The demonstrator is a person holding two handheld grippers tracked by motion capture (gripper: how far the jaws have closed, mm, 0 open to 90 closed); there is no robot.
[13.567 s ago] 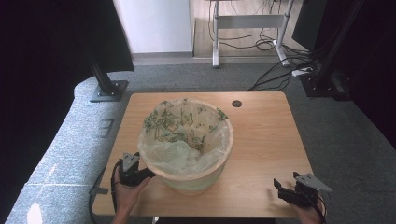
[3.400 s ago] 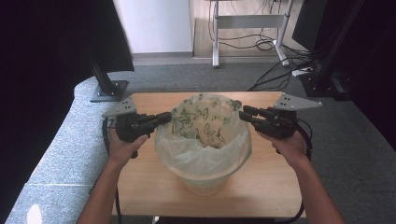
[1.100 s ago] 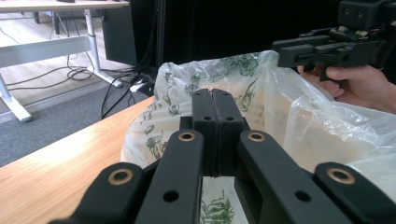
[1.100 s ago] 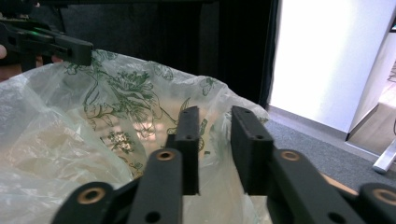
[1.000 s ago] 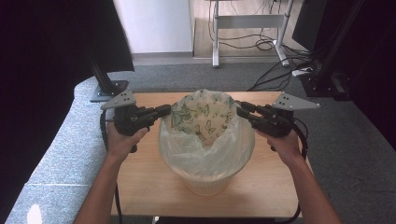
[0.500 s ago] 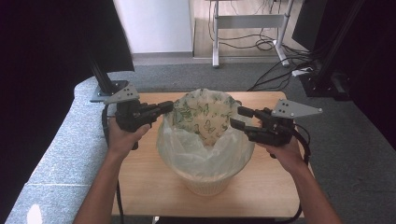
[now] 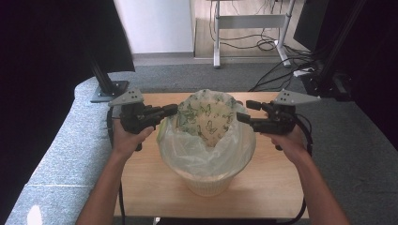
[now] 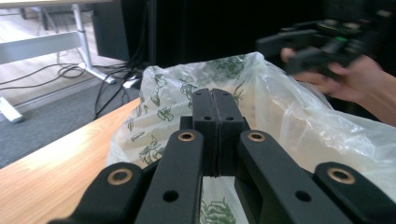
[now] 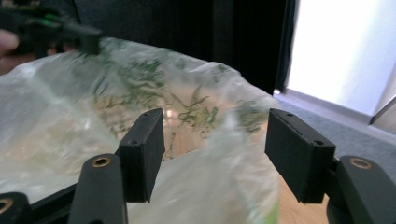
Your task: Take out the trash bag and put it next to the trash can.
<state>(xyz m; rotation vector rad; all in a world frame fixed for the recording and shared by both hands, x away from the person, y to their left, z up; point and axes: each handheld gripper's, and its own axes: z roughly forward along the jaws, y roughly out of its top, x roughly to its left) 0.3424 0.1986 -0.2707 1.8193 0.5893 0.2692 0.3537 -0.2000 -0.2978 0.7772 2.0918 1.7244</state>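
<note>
A pale waste bin (image 7: 206,180) stands on the wooden desk (image 7: 141,187), in the middle from side to side and toward the near edge, lined with a thin clear plastic bag (image 7: 206,126) printed with green leafy figures; the bag's mouth is drawn up well above the bin's rim and bunched toward the far side. The left gripper (image 7: 170,110) reaches in from the left half of the desk with its jaws pressed together on the bag's left edge; in the left gripper view the two pads (image 8: 215,116) meet flush, the film lying just behind them. The right gripper (image 7: 246,111) sits at the bag's right edge with its jaws spread; they have just been opening, and in the right gripper view a loose fold of the bag (image 9: 224,177) rises between the pads (image 9: 142,149) without being pressed by either. Both forearms cross the near edge of the desk, and a black cable (image 7: 302,136) trails off the right gripper. Past the far edge lies grey carpet (image 7: 187,77) with a tangle of dark cables (image 7: 277,75), the grey legs of another table (image 7: 248,23) and a white wall panel (image 7: 155,26). A black stand foot (image 7: 109,89) sits off the far left corner, and dark curtains (image 7: 47,70) close both sides of the room.
</note>
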